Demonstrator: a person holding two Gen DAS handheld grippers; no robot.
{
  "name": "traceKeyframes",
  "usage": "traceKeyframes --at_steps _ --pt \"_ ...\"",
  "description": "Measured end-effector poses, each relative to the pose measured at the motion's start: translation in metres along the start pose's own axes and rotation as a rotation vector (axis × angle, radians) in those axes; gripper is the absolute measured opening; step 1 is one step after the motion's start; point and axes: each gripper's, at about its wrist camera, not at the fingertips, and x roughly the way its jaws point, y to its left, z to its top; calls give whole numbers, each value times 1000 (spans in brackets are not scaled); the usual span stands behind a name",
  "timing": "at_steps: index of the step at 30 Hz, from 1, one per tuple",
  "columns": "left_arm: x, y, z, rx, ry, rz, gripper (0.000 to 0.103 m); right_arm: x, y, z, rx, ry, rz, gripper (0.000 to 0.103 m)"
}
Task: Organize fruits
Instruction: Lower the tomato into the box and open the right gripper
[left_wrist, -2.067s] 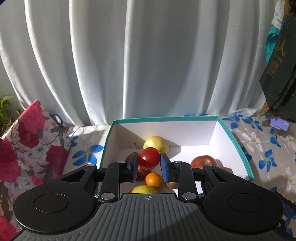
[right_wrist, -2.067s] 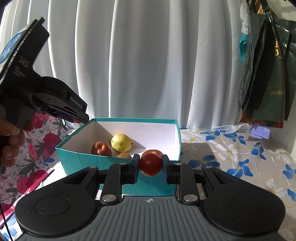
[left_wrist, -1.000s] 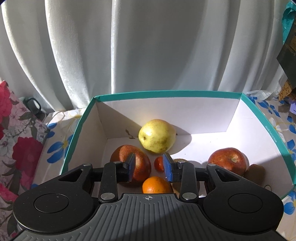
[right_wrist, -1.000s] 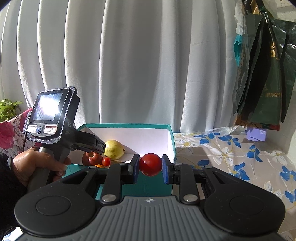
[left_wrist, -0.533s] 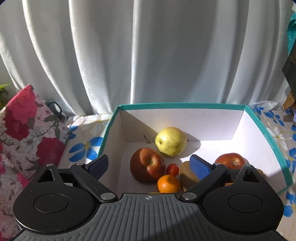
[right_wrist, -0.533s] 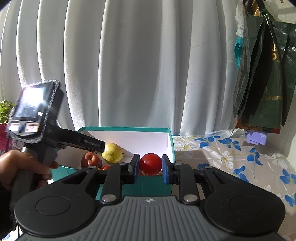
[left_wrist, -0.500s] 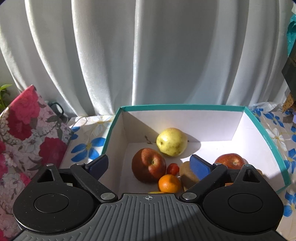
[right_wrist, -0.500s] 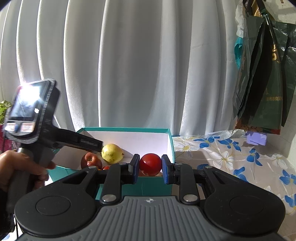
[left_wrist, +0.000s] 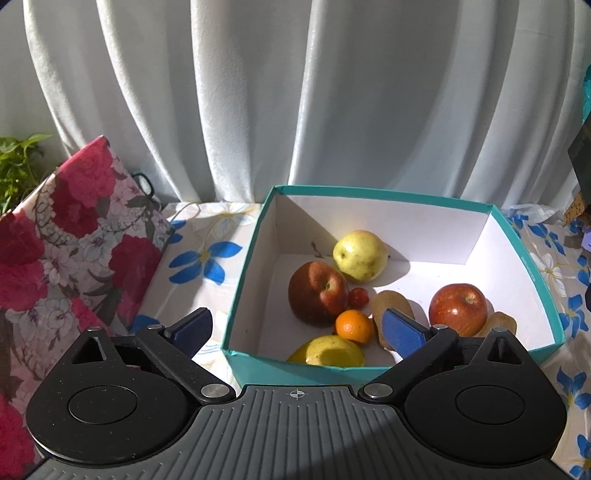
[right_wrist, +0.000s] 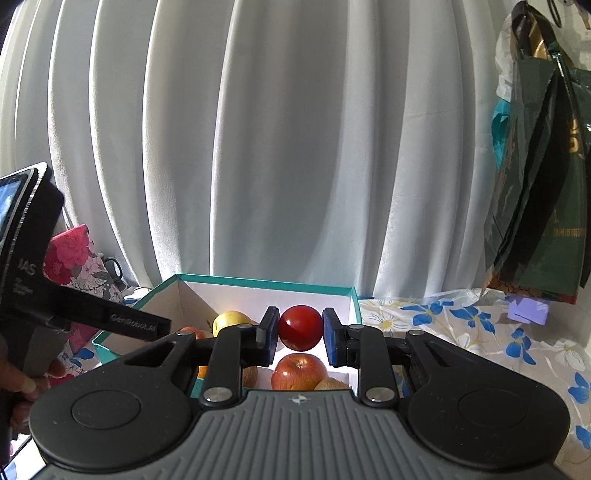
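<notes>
A teal box (left_wrist: 539, 280) with a white inside holds a yellow-green pear (left_wrist: 360, 254), two red apples (left_wrist: 317, 291) (left_wrist: 460, 308), a small tomato (left_wrist: 358, 297), an orange (left_wrist: 354, 326), a kiwi (left_wrist: 391, 306) and a yellow fruit (left_wrist: 327, 350). My left gripper (left_wrist: 297, 330) is open and empty, above the box's near left corner. My right gripper (right_wrist: 300, 332) is shut on a red tomato (right_wrist: 300, 326), held over the box (right_wrist: 356, 306) above an apple (right_wrist: 298, 371). The left gripper's body (right_wrist: 74, 314) shows at the left of the right wrist view.
A floral cushion (left_wrist: 66, 240) leans at the left, with a plant (left_wrist: 18, 162) behind. White curtains hang at the back. Dark bags (right_wrist: 543, 184) hang at the right. The flowered tablecloth (right_wrist: 480, 332) extends to the right of the box.
My left gripper let a small tomato go into the box, opened wide and drew back to the left. My right gripper moved forward with its tomato to above the box.
</notes>
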Motion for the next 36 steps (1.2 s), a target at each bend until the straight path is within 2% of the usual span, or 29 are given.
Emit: traceKeyframes --at_steps 16,30,36 --pt "-12 21 -13 -30 32 45 101 78 10 -23 -26 140 -4 24" --pt "-4 17 -13 -18 60 44 102 110 11 -36 -35 219 1 24" --pt "-1 14 -12 -4 66 37 102 115 6 -40 -18 217 -5 24"
